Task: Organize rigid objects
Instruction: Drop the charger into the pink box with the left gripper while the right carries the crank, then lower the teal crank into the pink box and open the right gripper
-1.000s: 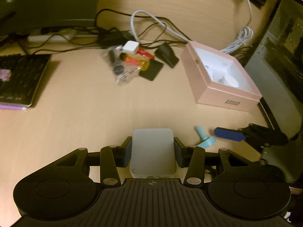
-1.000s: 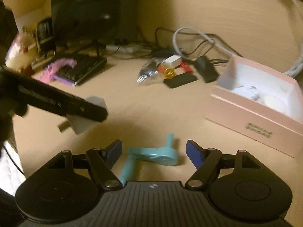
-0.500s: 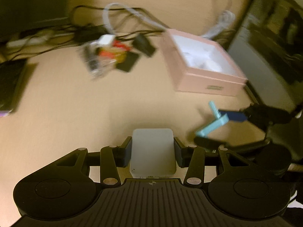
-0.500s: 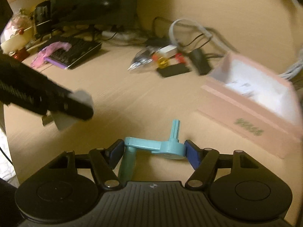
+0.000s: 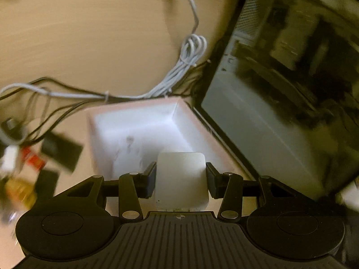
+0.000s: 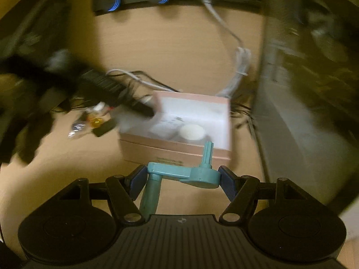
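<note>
With left gripper (image 5: 180, 174) clamped on the white block (image 5: 181, 179) above the pink box (image 5: 134, 121) and right gripper (image 6: 180, 177) pinching the teal crank (image 6: 186, 174) just short of it, lower each inside before letting go.

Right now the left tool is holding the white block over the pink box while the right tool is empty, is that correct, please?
Not quite: the right tool is not empty. The right wrist view shows it shut on the teal crank handle. The left tool does hold the white block over the pink box.
</note>
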